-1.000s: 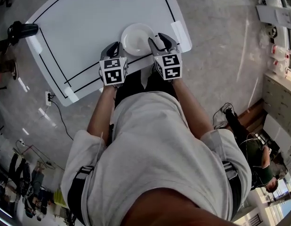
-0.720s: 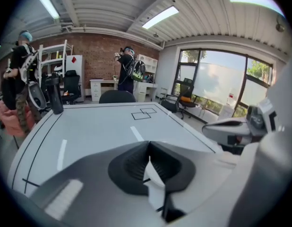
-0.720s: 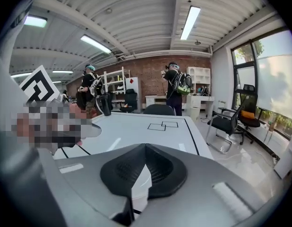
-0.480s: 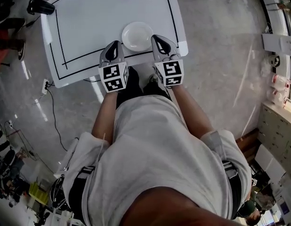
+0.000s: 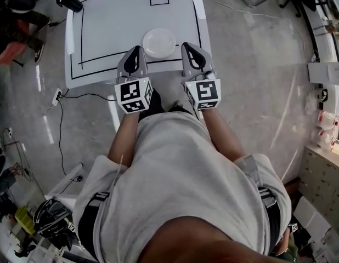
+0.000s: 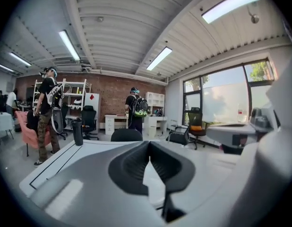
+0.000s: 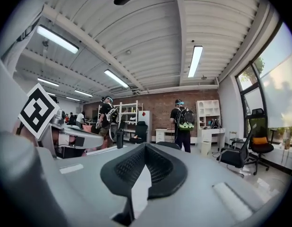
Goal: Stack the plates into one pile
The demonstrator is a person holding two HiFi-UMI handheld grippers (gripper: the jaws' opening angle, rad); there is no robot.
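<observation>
A pile of white plates [image 5: 159,42] sits near the front edge of the white table [image 5: 114,21], inside its black outline. My left gripper [image 5: 137,49] and right gripper [image 5: 187,46] are held up in front of the person's body, either side of the pile and above it, touching nothing. In the left gripper view the left gripper [image 6: 148,148] has its jaws shut with nothing between them, pointing roughly level over the table. The right gripper [image 7: 145,150] is likewise shut and holds nothing. The left gripper's marker cube [image 7: 38,109] shows at the left of the right gripper view.
A black bottle [image 5: 69,0] stands at the table's far left corner. A cable and socket [image 5: 58,95] lie on the floor left of the table. Beyond the table stand people [image 6: 135,110], office chairs [image 6: 195,126], desks and shelving.
Both grippers have lifted off the table beside the plates and tipped up towards level. The table and pile now look smaller and farther below.
</observation>
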